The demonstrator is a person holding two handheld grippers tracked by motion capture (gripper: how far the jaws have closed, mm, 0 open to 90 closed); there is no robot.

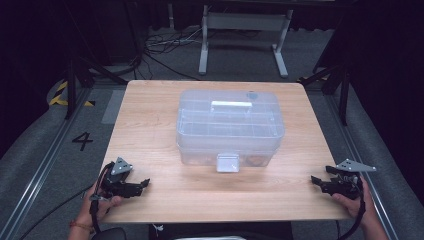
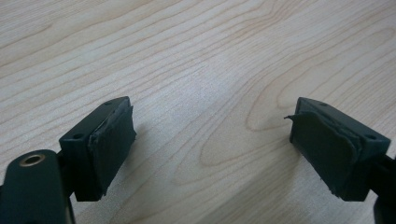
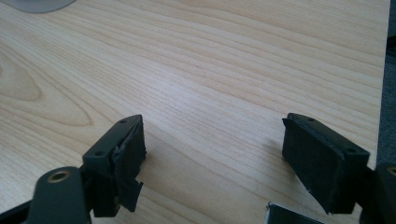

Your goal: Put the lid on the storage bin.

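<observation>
A person is sitting at the near side of a pale wooden table (image 1: 150,125), holding a gripper in each hand at the two near corners. The left gripper (image 1: 145,183) is resting low at the near left corner, its jaws pointing in toward the middle of the table and standing apart with bare wood grain showing between them in the left gripper view, so it is released and carrying nothing. The right gripper (image 1: 314,180) is sitting at the near right edge, its jaws also aimed inward and spread wide, gripping nothing; in the right gripper view only the table surface is lying between the worn black pads (image 3: 128,163). A clear plastic box (image 1: 230,127) with a lid, a white handle (image 1: 231,104) on top and a front latch (image 1: 228,162) is standing at the centre of the table, toward the far side, well apart from both grippers and roughly midway between them. Something brownish is showing through its front wall near the latch, but I cannot tell what it is. Beyond the table, cables are lying on the grey floor.
</observation>
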